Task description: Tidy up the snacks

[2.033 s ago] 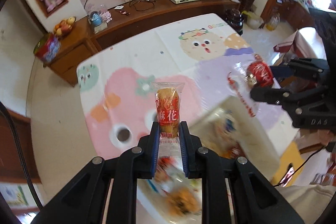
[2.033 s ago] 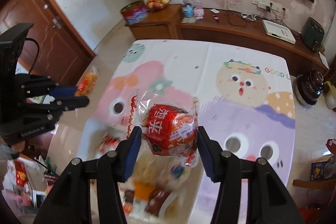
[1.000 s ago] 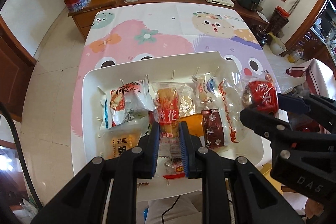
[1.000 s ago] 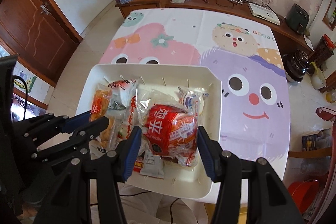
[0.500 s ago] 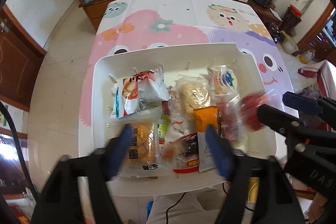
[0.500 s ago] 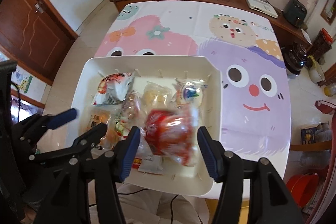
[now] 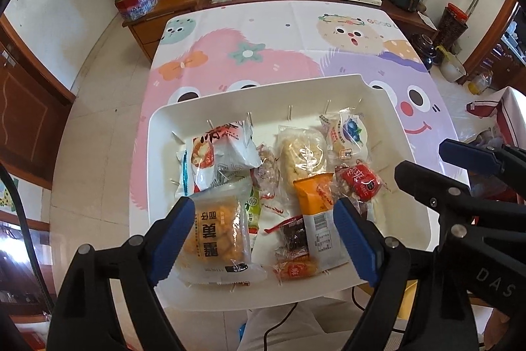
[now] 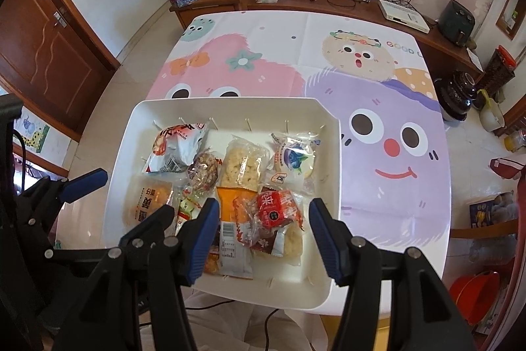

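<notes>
Red snack [image 8: 275,209] between parted right fingers [image 8: 320,224]

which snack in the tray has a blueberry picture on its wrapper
The round white-wrapped snack at the far right corner of the white tray, beside the long pale rice-crisp bar. It alone shows a blueberry; the other wrappers are red, orange, yellow or clear.

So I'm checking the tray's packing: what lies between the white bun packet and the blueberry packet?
The pale rice-crisp bar and a small brownish wrapped snack lie between the white bun packet and blueberry packet, clearest in the right wrist view.
</notes>
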`<state>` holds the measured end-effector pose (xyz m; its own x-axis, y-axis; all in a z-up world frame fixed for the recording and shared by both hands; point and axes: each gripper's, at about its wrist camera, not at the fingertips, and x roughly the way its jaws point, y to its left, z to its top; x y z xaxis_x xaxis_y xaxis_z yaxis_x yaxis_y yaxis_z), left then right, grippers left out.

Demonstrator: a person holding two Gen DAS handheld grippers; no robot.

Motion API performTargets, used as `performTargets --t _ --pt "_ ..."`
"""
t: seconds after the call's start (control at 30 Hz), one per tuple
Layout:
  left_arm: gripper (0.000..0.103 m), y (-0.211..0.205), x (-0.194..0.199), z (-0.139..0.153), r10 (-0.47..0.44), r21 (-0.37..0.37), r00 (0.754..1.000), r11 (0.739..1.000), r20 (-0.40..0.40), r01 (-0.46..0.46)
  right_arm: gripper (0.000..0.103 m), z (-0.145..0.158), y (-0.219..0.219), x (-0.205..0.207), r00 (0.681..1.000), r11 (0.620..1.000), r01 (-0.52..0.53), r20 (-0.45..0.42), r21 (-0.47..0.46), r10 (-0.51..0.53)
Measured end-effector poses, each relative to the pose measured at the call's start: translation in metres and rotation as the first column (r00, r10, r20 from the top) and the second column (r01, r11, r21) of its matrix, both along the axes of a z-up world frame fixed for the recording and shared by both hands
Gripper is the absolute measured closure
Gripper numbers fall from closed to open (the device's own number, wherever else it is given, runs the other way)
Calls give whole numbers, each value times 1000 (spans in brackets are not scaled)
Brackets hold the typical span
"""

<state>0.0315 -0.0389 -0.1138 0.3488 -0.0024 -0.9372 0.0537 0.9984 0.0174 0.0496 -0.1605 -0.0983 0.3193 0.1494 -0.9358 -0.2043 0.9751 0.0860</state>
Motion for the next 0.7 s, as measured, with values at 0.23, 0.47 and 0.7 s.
performTargets --t 0.23,0.47,0.7 --pt "13 1 2 11 7 19 999 1000 41 -8 46 11 -10 -1 998 999 38 49 -8 -38" --pt "13 3 6 33 31 10 995 999 97 -32 46 33 -18 -7 987 997 81 141 -16 -78" --pt "13 0 1 55 38 -14 989 999 144 -36 46 54 -23 -16 970 994 107 224 -20 -100"
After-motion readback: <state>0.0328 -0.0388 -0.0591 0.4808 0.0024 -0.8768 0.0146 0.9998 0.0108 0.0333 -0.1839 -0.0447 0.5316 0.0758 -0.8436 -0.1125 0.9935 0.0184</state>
